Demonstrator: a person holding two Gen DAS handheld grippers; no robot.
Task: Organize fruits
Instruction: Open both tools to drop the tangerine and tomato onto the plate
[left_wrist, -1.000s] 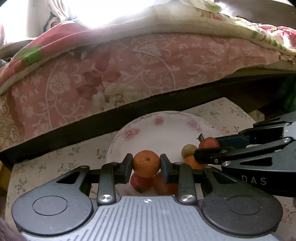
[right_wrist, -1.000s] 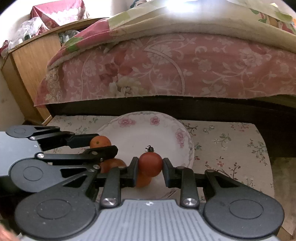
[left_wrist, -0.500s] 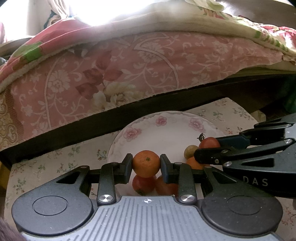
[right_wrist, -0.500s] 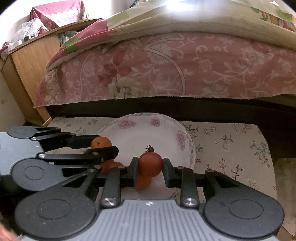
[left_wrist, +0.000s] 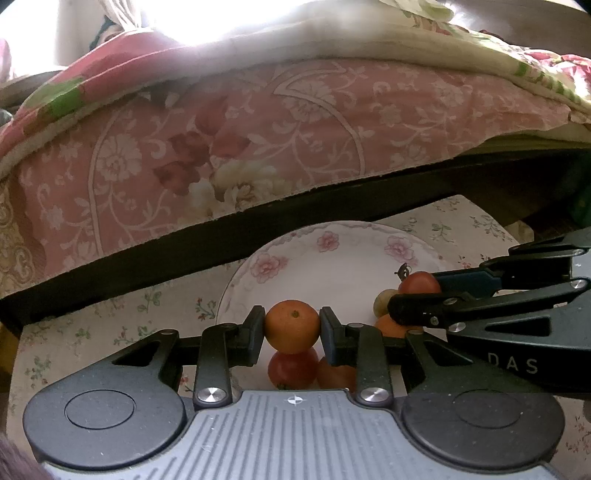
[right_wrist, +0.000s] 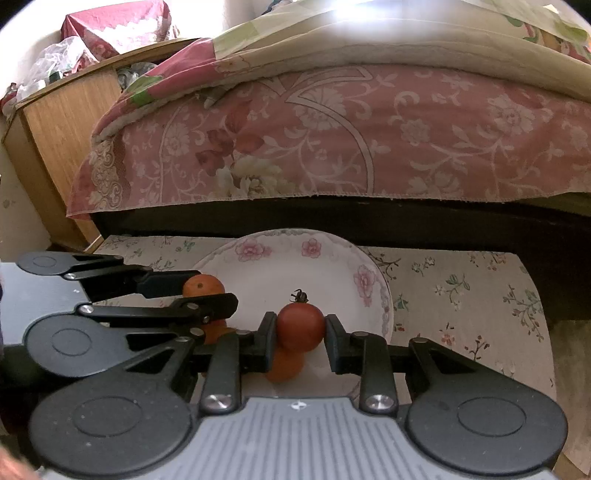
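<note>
My left gripper (left_wrist: 292, 326) is shut on an orange tangerine (left_wrist: 292, 325), held above the near rim of a white floral plate (left_wrist: 332, 266). Under it on the plate lie a red tomato (left_wrist: 291, 371) and another orange fruit (left_wrist: 338, 374). To the right, my right gripper (left_wrist: 413, 295) is shut on a red tomato (left_wrist: 419, 282); a small yellowish fruit (left_wrist: 382, 301) sits beside it. In the right wrist view my right gripper (right_wrist: 300, 328) pinches the stemmed red tomato (right_wrist: 300, 326) over the plate (right_wrist: 332, 266), an orange fruit (right_wrist: 284, 365) below it. My left gripper (right_wrist: 210, 291) holds the tangerine (right_wrist: 203, 286) at the left.
The plate rests on a low table with a floral cloth (right_wrist: 461, 291). Just behind it is a dark bed frame (right_wrist: 332, 218) with a pink floral bedspread (right_wrist: 332, 136) hanging over it. A wooden cabinet (right_wrist: 62, 122) stands at the far left.
Both grippers have drifted slightly with their fruits still held; the plate and the fruits on it stay in place.
</note>
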